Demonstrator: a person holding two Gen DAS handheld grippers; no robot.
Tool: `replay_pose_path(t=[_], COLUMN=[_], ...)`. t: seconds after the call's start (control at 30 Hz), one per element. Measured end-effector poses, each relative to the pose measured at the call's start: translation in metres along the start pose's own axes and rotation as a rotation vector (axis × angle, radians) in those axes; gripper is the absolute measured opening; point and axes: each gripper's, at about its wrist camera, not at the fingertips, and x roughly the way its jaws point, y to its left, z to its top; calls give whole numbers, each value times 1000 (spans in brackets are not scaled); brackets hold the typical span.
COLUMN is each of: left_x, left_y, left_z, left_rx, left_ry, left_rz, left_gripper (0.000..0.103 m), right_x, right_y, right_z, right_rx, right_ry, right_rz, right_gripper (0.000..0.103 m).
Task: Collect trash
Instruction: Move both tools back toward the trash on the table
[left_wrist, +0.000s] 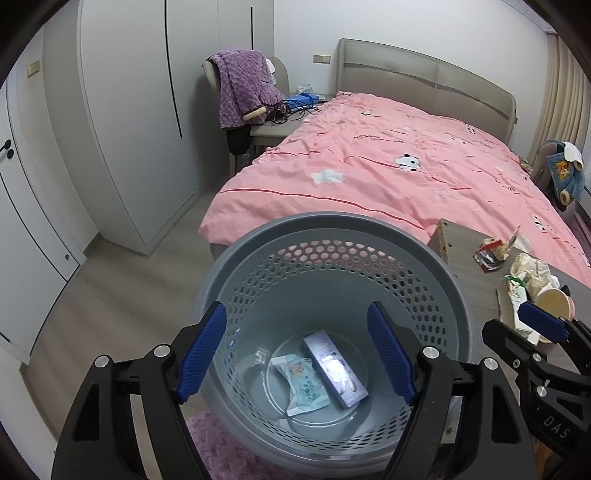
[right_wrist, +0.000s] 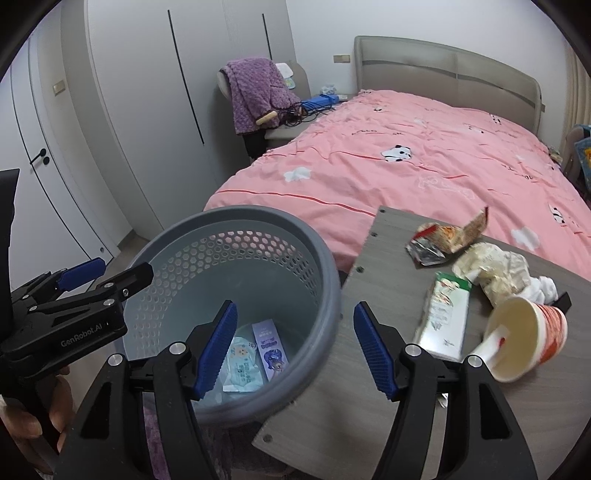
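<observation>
A grey perforated trash basket (left_wrist: 332, 236) (right_wrist: 325, 266) stands on the floor beside a grey table (right_wrist: 369, 369). Inside lie a wet-wipe pack (left_wrist: 304, 384) (right_wrist: 242, 363) and a purple box (left_wrist: 334, 367) (right_wrist: 271, 350). My left gripper (left_wrist: 295, 350) is open and empty over the basket's mouth; it also shows in the right wrist view (right_wrist: 107, 273). My right gripper (right_wrist: 291, 347) is open and empty over the basket rim and table edge. On the table lie a paper cup (right_wrist: 524, 339) on its side, a green-white wrapper (right_wrist: 443, 314), crumpled paper (right_wrist: 495, 269) and a torn snack wrapper (right_wrist: 443, 236).
A bed with a pink duvet (left_wrist: 388, 166) lies behind the table. A chair with a purple blanket (left_wrist: 243, 85) and a nightstand with cables stand at the bed's head. White wardrobes (left_wrist: 129, 110) line the left wall. A purple rug (left_wrist: 221, 443) lies under the basket.
</observation>
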Motion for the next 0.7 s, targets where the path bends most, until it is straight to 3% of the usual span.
replay_pose_path(t=[0.3, 0.7], left_x=[-10, -19], left_y=[-41, -116], left_z=[-7, -20], left_rx=[59, 160], left_ry=[1, 10], left_rz=[-61, -164], left_gripper=[75, 75], right_x=[-32, -77], right_y=[-38, -129], right_z=[-17, -55], right_rx=[56, 184], right_ry=[-25, -40], right_rz=[-66, -221], right_gripper=[71, 79])
